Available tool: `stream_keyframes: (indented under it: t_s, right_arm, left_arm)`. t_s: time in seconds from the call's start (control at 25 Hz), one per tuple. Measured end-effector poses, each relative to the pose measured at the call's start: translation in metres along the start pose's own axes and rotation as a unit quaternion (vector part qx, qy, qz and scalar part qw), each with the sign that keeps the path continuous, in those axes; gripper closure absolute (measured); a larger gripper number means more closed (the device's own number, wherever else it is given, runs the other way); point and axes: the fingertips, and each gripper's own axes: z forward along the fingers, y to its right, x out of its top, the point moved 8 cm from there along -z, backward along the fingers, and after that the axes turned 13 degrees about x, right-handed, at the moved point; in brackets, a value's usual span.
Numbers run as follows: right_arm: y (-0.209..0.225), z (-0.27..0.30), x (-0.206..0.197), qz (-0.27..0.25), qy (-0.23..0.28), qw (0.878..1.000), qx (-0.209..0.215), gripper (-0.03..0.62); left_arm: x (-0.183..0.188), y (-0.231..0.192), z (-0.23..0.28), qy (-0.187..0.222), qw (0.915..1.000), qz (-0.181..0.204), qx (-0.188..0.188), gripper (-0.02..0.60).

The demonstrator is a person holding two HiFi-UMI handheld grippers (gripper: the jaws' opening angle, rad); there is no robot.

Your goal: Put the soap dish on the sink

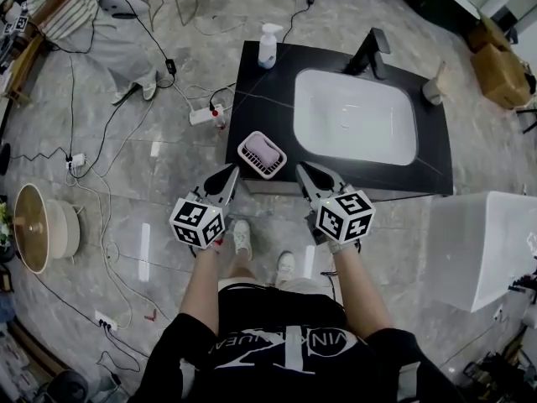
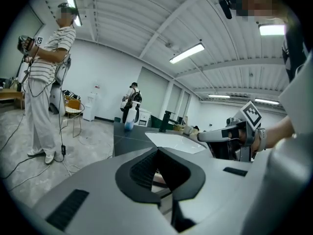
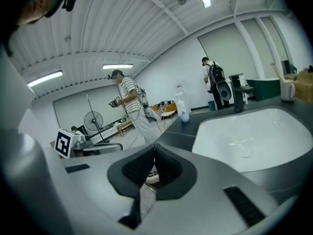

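The left gripper [image 2: 157,152] and the right gripper [image 3: 154,149] each had their jaws pressed together with nothing between them, and both hung just short of the near edge of the black counter [image 1: 252,78]. The soap dish [image 1: 273,170], with a pale pink bar [image 1: 262,151] in it, sat on the counter's near left corner, left of the white sink [image 1: 355,116]. A spray bottle [image 1: 268,47] stood at the far left corner, its label too small to read, and the white lettering on the person's black shirt [image 1: 252,326] was only partly legible.
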Motion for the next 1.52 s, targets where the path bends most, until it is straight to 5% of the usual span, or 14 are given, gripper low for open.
stream_keyframes:
  t_s: [0.72,1.52]
  right_arm:
    - [-0.028,-0.019,0.051,-0.100,0.036,0.994,-0.003,0.568]
    - [-0.042,-0.038,0.084,-0.149,0.078,0.986,-0.006,0.568]
  left_arm:
    - [0.065,0.003,-0.034,0.075,0.9963,0.027,0.031,0.568]
    - [0.104,0.002,-0.062,0.132,0.9888,0.043,0.056,0.568]
